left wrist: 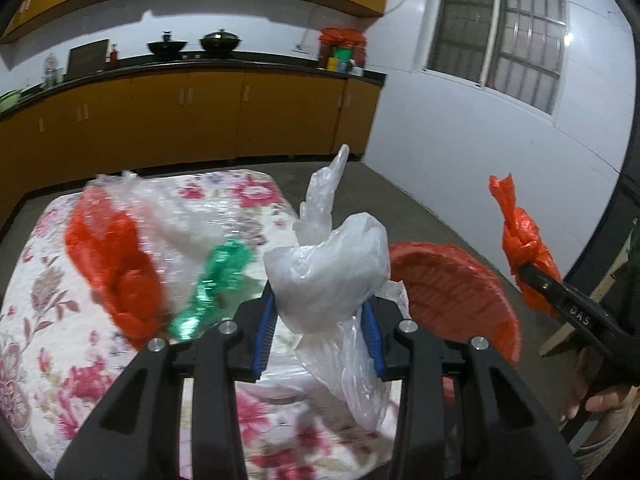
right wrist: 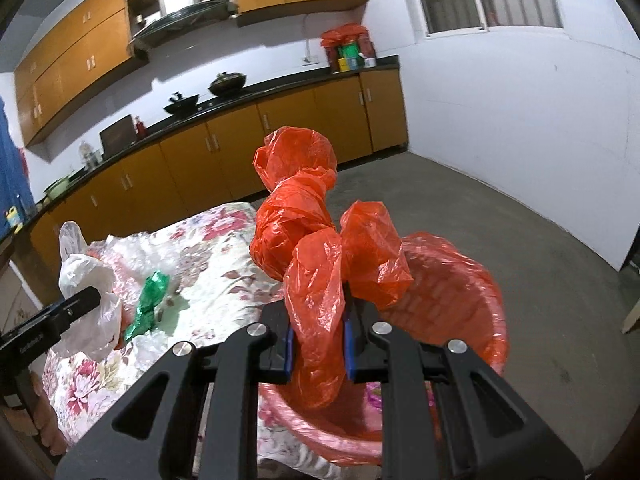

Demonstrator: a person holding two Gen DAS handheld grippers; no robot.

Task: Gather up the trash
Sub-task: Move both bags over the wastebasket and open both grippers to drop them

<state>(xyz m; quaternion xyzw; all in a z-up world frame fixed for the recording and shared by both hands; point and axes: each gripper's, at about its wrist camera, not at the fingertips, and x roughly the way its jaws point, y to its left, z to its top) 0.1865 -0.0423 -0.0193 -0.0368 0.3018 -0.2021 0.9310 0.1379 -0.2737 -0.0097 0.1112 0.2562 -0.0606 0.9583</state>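
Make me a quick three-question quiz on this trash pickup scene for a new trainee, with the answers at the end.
1. True or false: the left gripper holds a white plastic bag.
2. What colour is the bag in the right gripper? A green, B orange, C white.
3. Which crumpled wrapper lies on the floral tablecloth?

Key:
1. True.
2. B, the orange plastic bag, held above the red basket.
3. The green foil wrapper.

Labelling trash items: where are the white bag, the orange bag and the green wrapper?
white bag (left wrist: 328, 264), left wrist view, crumpled middle.
orange bag (right wrist: 316, 240), right wrist view, knotted middle.
green wrapper (right wrist: 149, 304), right wrist view, twisted middle.
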